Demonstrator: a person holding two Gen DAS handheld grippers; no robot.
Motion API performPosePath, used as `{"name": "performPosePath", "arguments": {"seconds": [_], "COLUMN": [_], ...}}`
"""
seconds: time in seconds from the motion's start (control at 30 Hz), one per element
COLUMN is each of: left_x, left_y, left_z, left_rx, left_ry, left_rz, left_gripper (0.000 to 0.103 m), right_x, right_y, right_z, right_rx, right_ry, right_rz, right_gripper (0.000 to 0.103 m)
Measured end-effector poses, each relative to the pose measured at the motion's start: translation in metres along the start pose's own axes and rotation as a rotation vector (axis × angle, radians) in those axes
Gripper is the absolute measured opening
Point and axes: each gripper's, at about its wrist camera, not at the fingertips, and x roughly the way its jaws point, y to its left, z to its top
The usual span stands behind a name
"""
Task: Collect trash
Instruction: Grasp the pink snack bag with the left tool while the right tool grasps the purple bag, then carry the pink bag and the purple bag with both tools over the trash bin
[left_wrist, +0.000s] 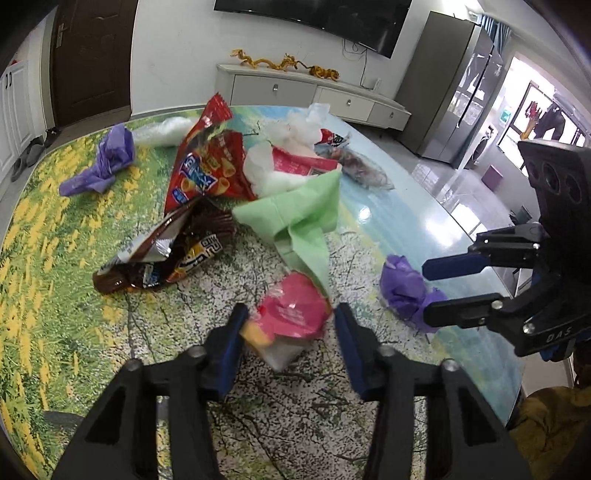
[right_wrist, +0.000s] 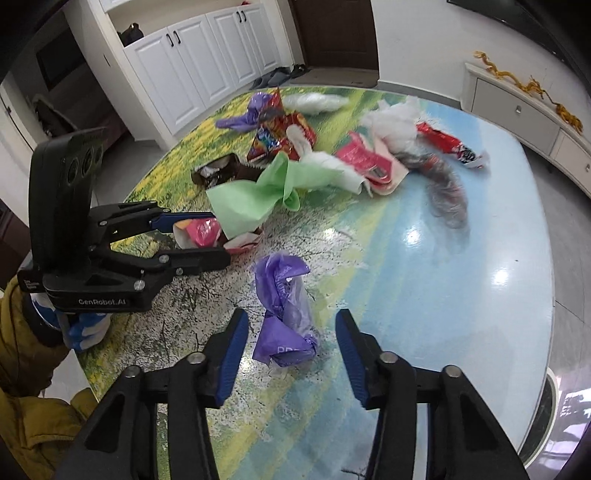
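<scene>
The left tongs (left_wrist: 288, 321) sit spread apart, a crumpled pink wrapper (left_wrist: 295, 310) lying between their blue tips on the flower-printed table (left_wrist: 55, 258); whether the tips touch it cannot be told. The right tongs (right_wrist: 288, 328) are likewise spread, straddling a crumpled purple bag (right_wrist: 286, 317) that rests on the table without clear contact. Just beyond the left tongs lies a light green plastic bag (left_wrist: 299, 214), with a brown snack wrapper (left_wrist: 166, 254) off to their left. Farther ahead sit a red snack bag (left_wrist: 207, 166), white plastic wads (left_wrist: 291, 133) and a second purple bag (left_wrist: 107, 162) at far left. Past the table edge stand a white cabinet (left_wrist: 314, 94) and a dark door (left_wrist: 92, 59)
</scene>
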Motion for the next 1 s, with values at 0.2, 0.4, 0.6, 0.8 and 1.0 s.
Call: {"name": "performPosePath", "arguments": {"seconds": [0.2,0.4,0.6,0.8,1.0], "left_x": [-0.001,-0.011,-0.025,-0.037,-0.049], "left_y": [-0.002,-0.007,-0.021,-0.034,-0.033], "left_z": [-0.003,-0.015,-0.036,-0.055,-0.061], "left_rx": [-0.004,-0.023,-0.027,-0.027,-0.079], "left_ry": [-0.007,-0.007,0.027,0.037,0.009], "left_rz": [0.014,0.027,0.017,0.047,0.053], "left_gripper": [0.036,0.034,0.034,0.034,0.035], "right_x": [0.011,0.014,-0.001,-0.021,-0.042], "right_y": [0.001,0.006,0.005,0.002,-0.005], "right_z": [-0.004,-0.009,-0.018,-0.031,-0.048], "right_rx": [-0.014,-0.047,-0.052,-0.032,-0.003], "right_ry": [0.024,0.023,-0.007,-0.052,-0.100], "right_rz": [0.006,-0.004,0.010,0.020,0.034], "right_gripper": [0.039,0.031,0.031,0.031,0.031]}}
